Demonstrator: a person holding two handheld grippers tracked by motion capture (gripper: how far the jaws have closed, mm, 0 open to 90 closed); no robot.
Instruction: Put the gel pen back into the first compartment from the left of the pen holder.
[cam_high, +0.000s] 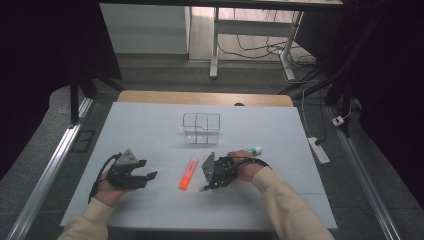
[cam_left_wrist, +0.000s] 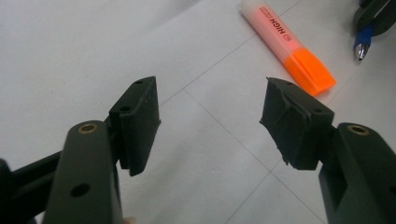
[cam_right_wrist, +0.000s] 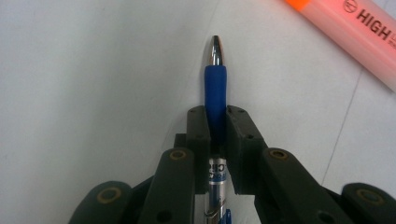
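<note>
A person sits at the near edge of a white tabletop (cam_high: 150, 125), a black two-jaw gripper in each hand. The right gripper (cam_right_wrist: 217, 123) is clenched on a blue-gripped ballpoint pen with a silver tip (cam_right_wrist: 215, 79); in its own view the jaws press the blue rubber sleeve from both sides and the tip juts out beyond them over the bare surface. From above, that gripper (cam_high: 209, 184) sits right of the middle, toward the near edge, tilted down with the pen tip (cam_high: 202, 189) close to the surface; whether it touches I cannot tell. The left gripper (cam_high: 145, 170) is held toward the near left, its jaws spread wide with nothing between them. An orange highlighter marker with a pale barrel (cam_high: 188, 173) lies flat between the two grippers, just beside the right one. Farther back, near the middle, stands a clear plastic organiser box with divided compartments (cam_high: 201, 128). A white tube with a green cap (cam_high: 253, 150) lies just behind the right hand (cam_high: 245, 167).
</note>
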